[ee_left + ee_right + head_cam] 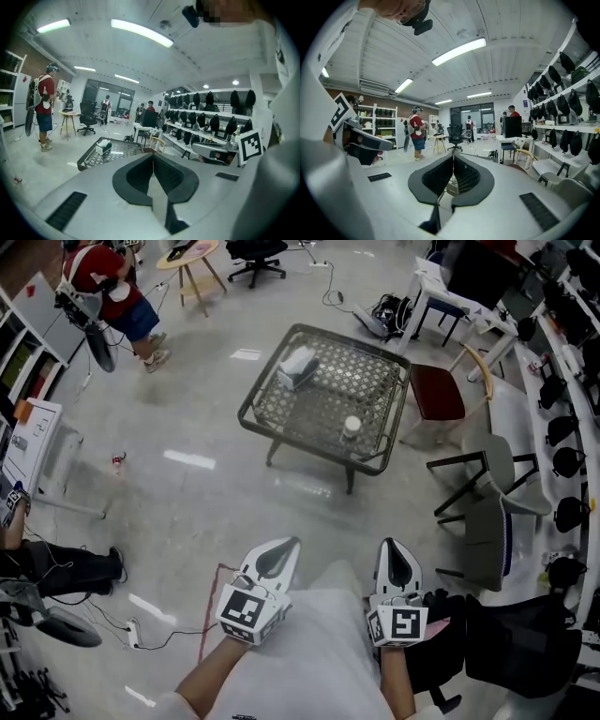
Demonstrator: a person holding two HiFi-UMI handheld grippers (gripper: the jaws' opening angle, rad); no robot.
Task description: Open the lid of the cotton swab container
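The cotton swab container (351, 427), a small clear round tub with a white lid, stands near the front right edge of the low mesh-top table (281, 432). Both grippers are held close to my body, well short of the table, pointing toward it. My left gripper (292, 543) is shut with nothing between its jaws, which also meet in the left gripper view (153, 156). My right gripper (392, 543) is shut and empty too (453, 156). The table (89, 158) shows far ahead in the left gripper view; I cannot make out the container there.
A tissue box (296, 367) lies on the table's far left part. A red-seated chair (437, 392) and grey chairs (495, 486) stand to the right of the table. A person in red (111, 285) stands far left. Cables (141, 634) lie on the floor.
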